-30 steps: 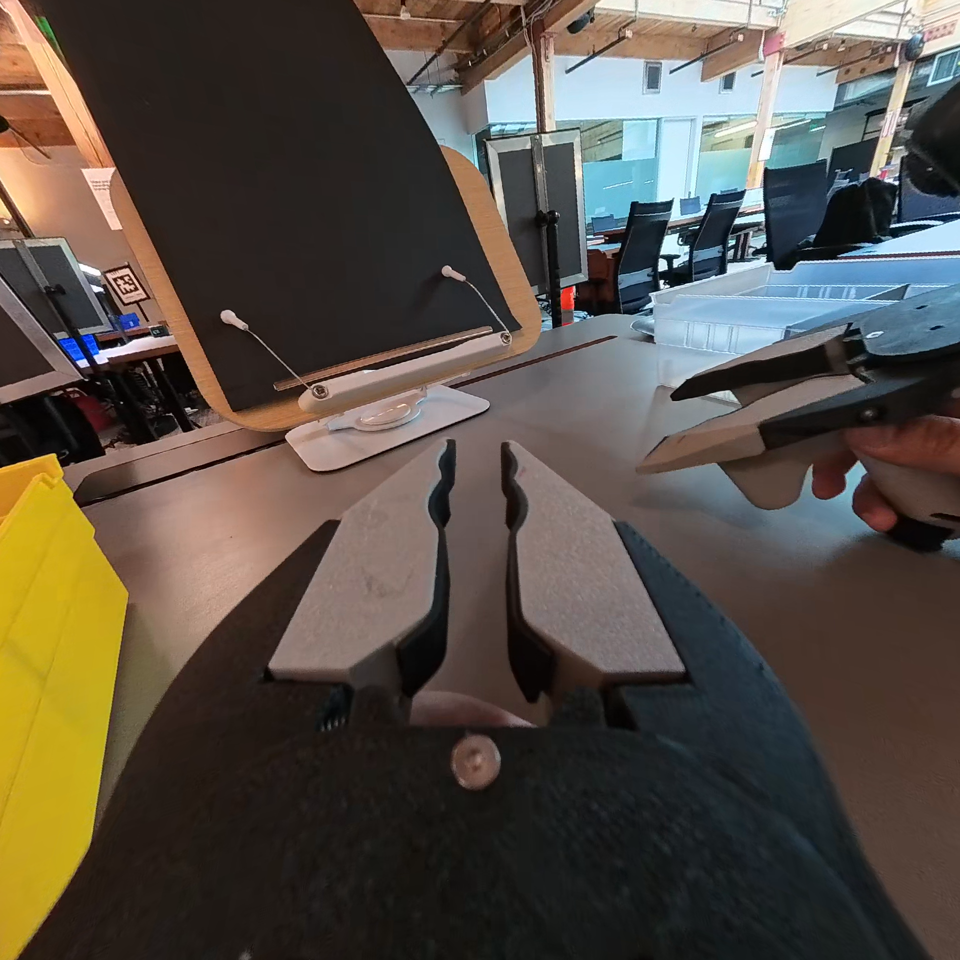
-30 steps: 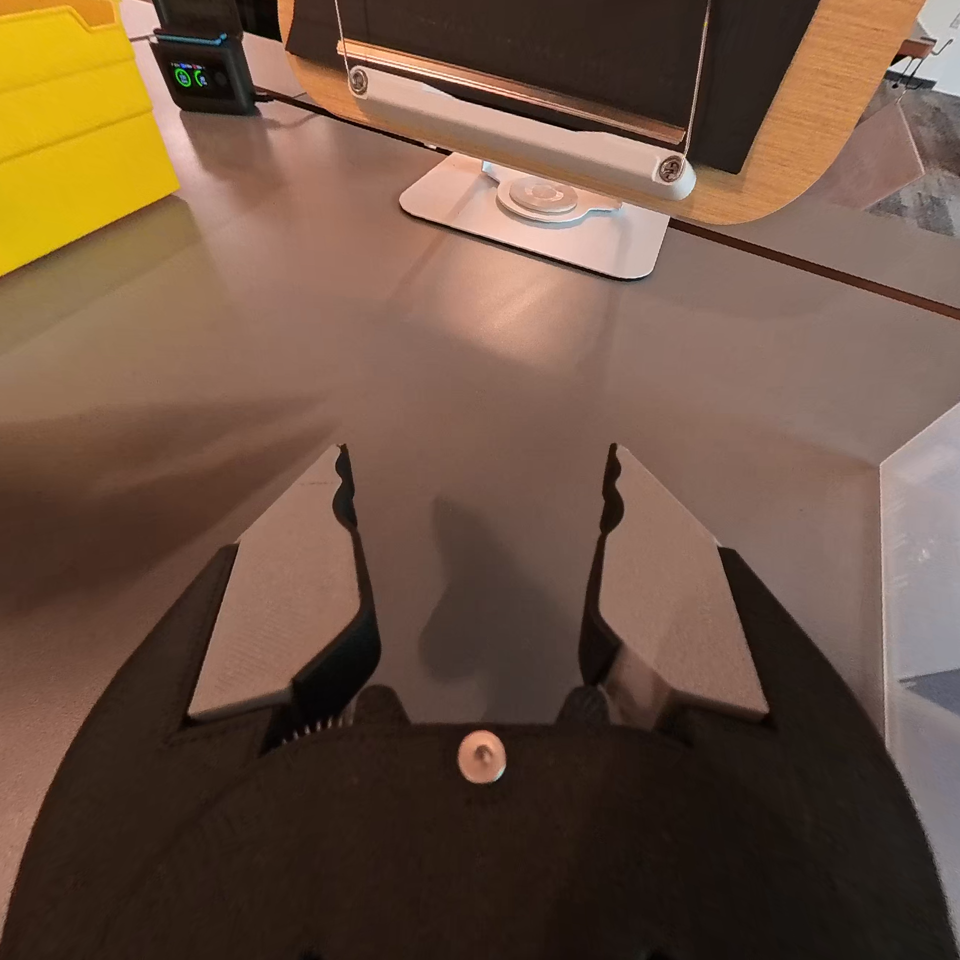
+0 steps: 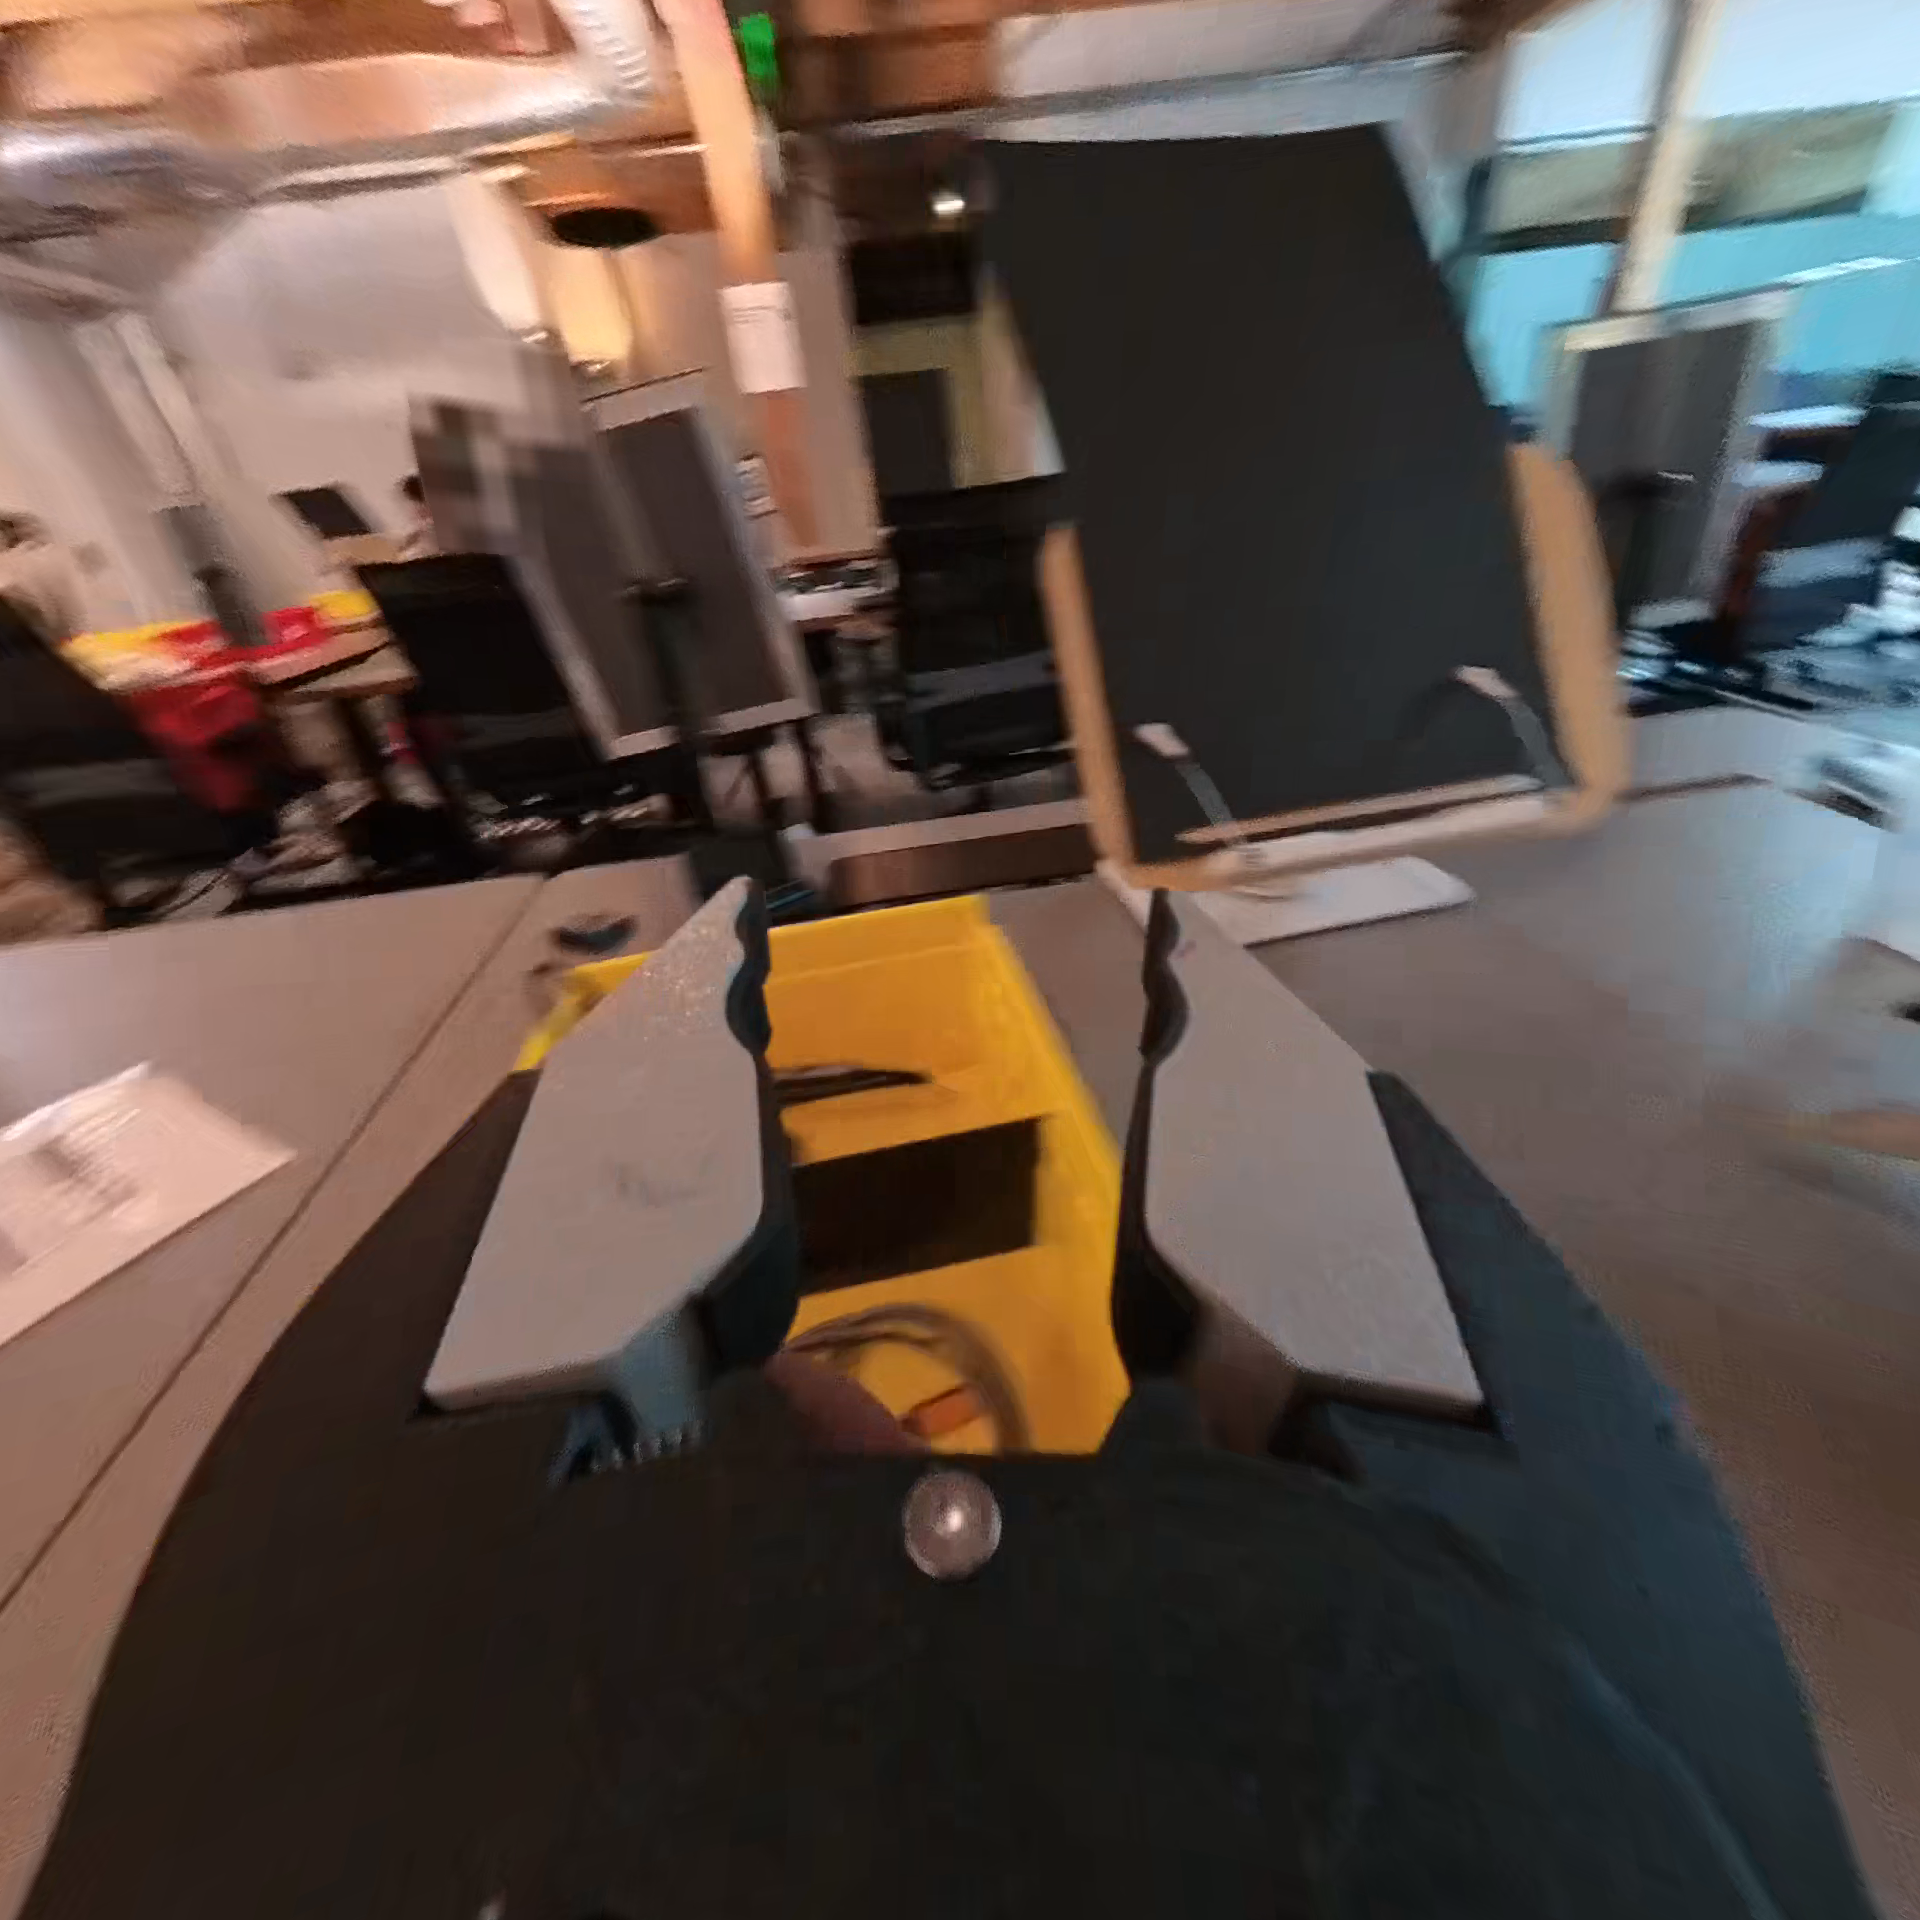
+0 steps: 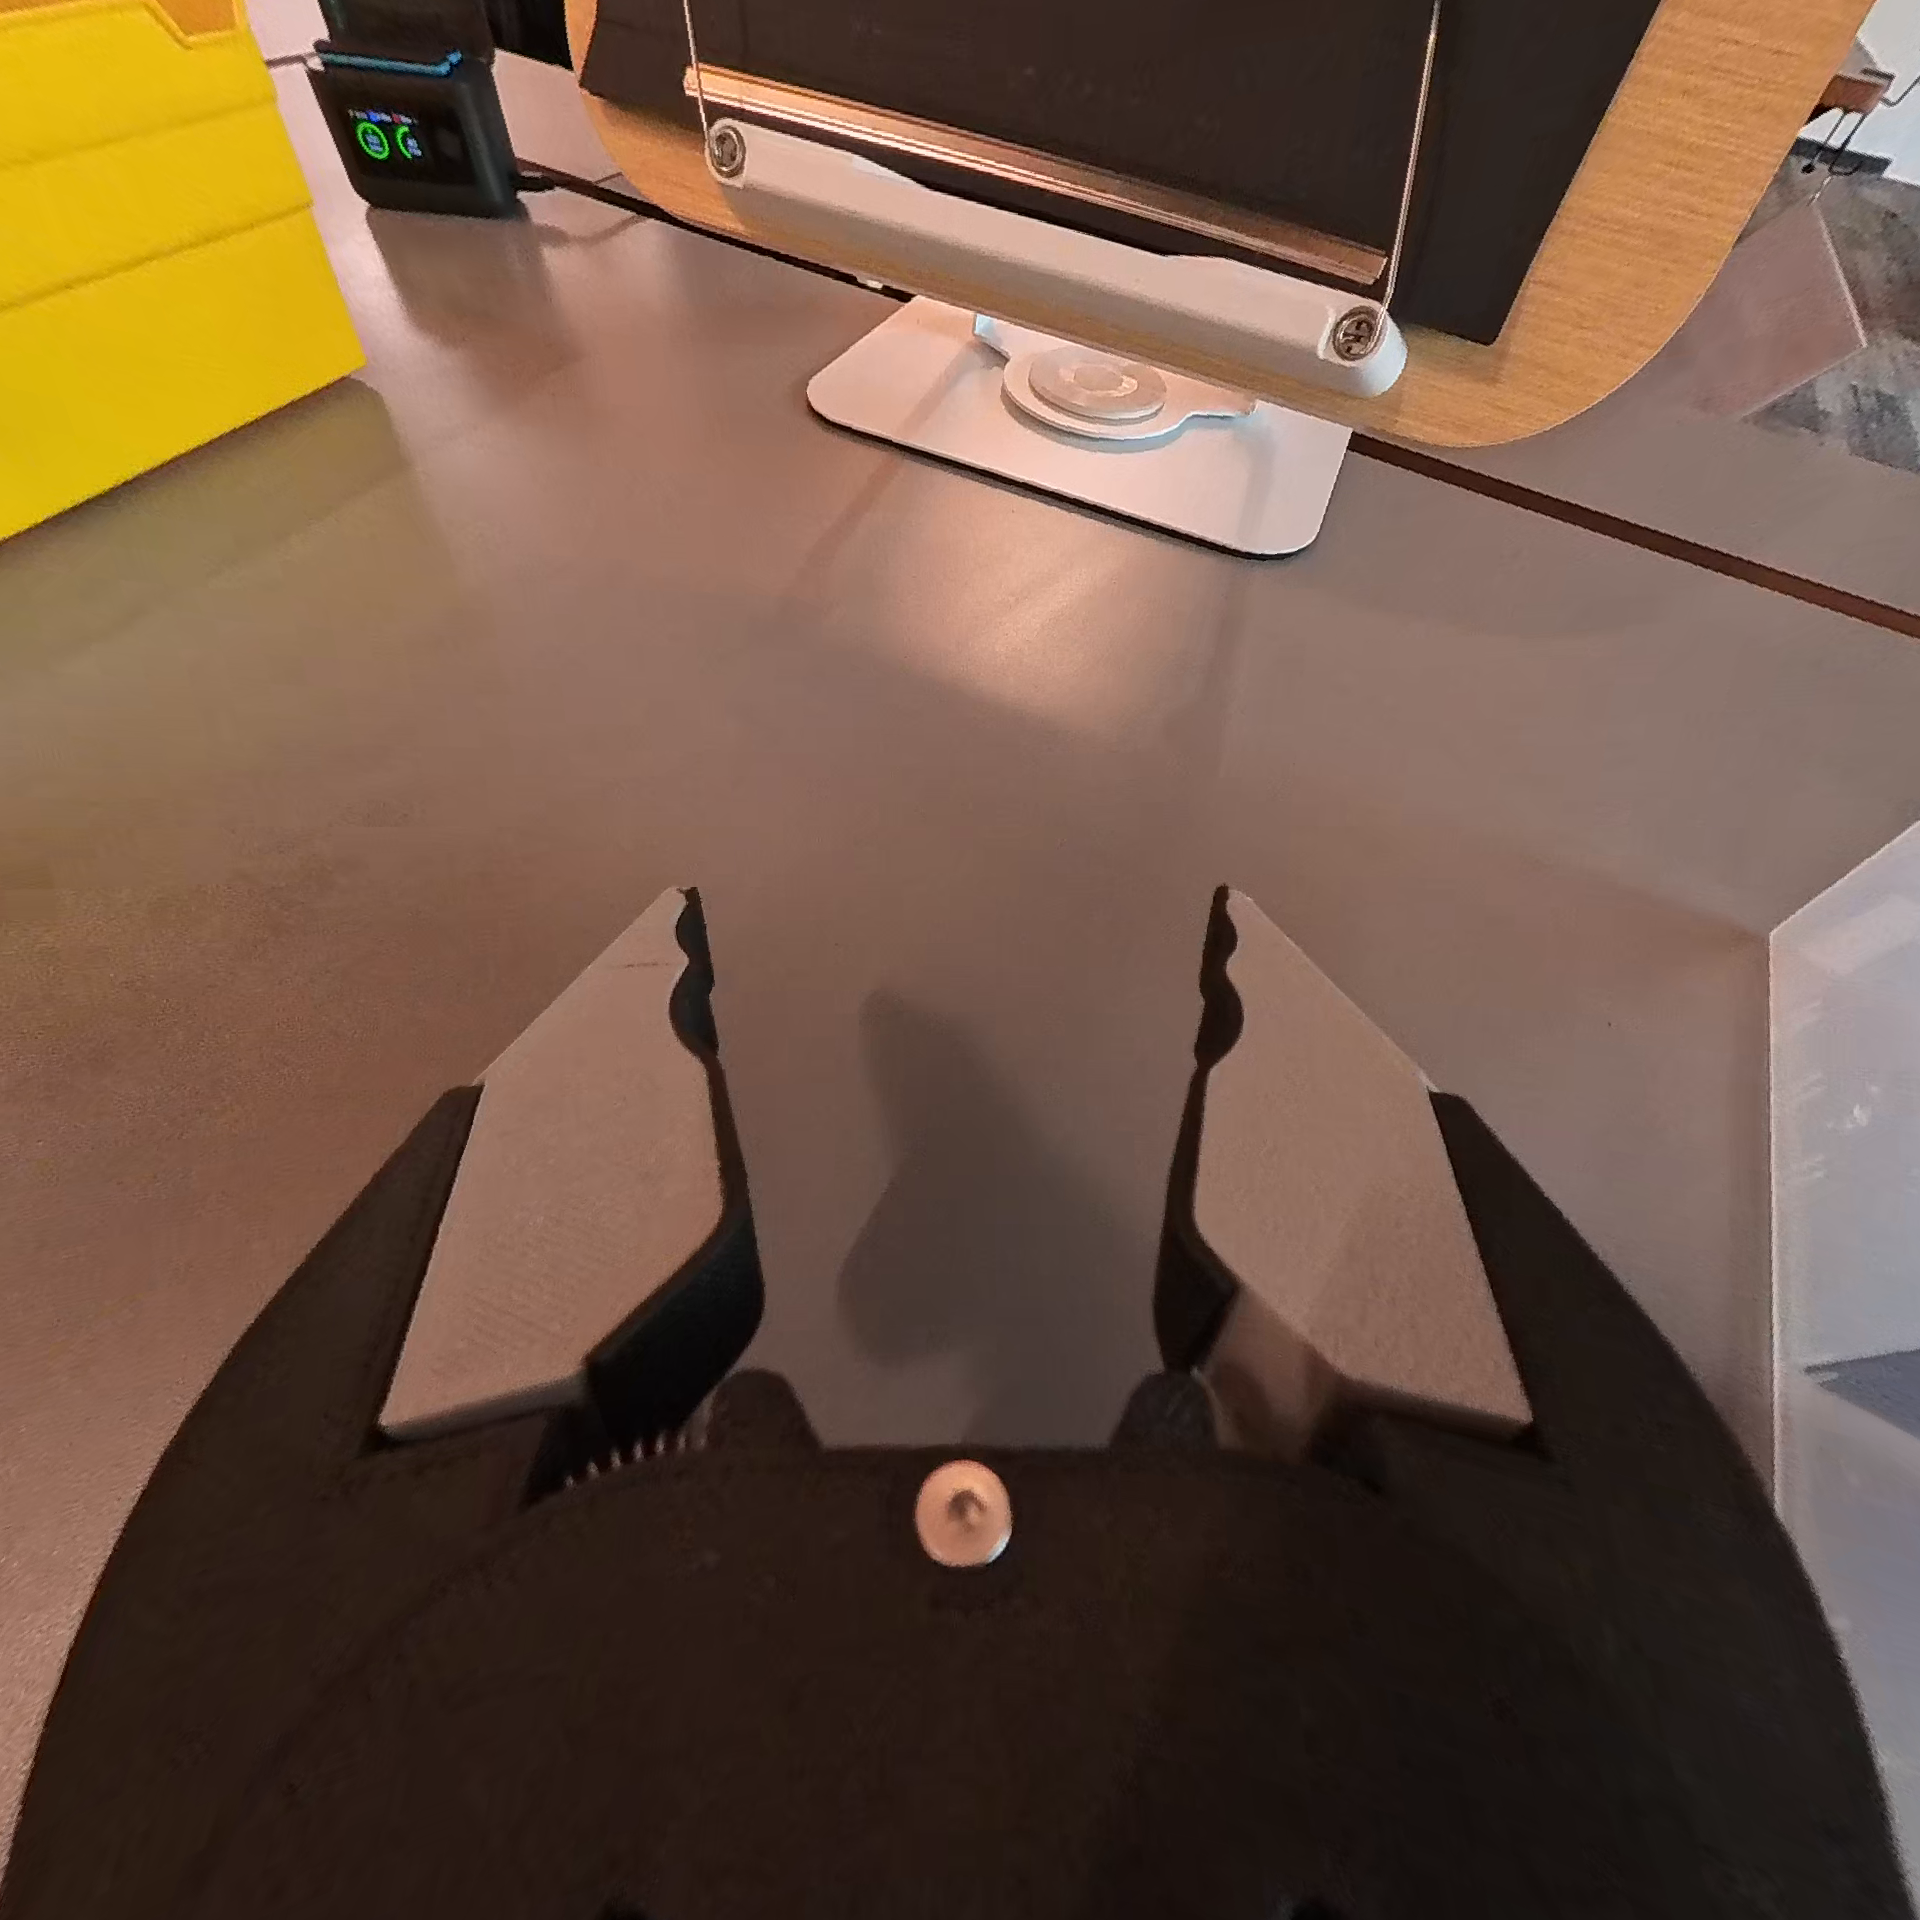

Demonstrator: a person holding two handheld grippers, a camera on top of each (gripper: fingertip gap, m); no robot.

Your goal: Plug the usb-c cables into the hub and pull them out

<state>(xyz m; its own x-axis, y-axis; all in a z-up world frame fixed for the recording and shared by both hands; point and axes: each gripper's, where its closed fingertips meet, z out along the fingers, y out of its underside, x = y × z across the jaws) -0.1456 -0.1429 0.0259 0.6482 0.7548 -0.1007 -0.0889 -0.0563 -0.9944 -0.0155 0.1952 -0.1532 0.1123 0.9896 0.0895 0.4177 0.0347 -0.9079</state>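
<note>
Left gripper (image 3: 954, 914) jaws wider, seemingly over yellow bin (image 3: 935, 997).

The left wrist view is heavily smeared by motion blur: the office background, the stand (image 3: 1299, 582) and the yellow bin (image 3: 935, 997) all streak, while the gripper body stays fairly sharp. Daylight glows blue-white from windows at upper right. The right wrist view is crisp and evenly lit. A soft bright reflection lies on the grey table (image 4: 416, 779) just before the stand's white base (image 4: 1091, 457), and a dim shadow falls between the fingers (image 4: 582, 1195). Wide-angle distortion bends the edges of both.
</note>
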